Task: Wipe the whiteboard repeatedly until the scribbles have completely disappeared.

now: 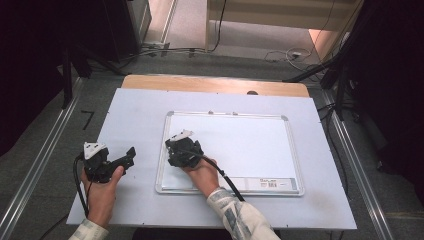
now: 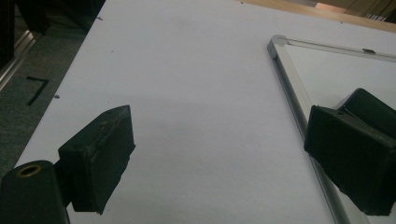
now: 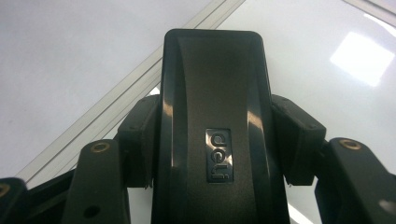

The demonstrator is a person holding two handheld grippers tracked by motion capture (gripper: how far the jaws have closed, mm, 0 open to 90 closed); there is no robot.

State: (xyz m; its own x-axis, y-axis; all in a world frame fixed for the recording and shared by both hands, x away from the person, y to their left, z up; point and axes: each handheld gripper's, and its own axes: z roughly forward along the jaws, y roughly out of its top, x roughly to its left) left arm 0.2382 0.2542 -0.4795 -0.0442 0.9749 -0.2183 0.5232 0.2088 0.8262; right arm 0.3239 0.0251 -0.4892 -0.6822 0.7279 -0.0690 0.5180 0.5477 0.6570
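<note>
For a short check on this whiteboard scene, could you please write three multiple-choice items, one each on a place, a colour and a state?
1. Where does the whiteboard lie?
A. On the white table top
B. On the floor
C. Against a wall

2. What colour is the eraser held over the board?
A. Red
B. Black
C. Yellow

3. How do the jaws of the left hand-held gripper stand?
A. Shut on a pen
B. Shut on the board's frame
C. Open, with nothing between them

Answers:
1. A, the board lies flat on the white top in the high view.
2. B, the right gripper view shows a glossy black body clamped by the right hand-held gripper.
3. C, the left gripper view shows bare table between its pads.
</note>
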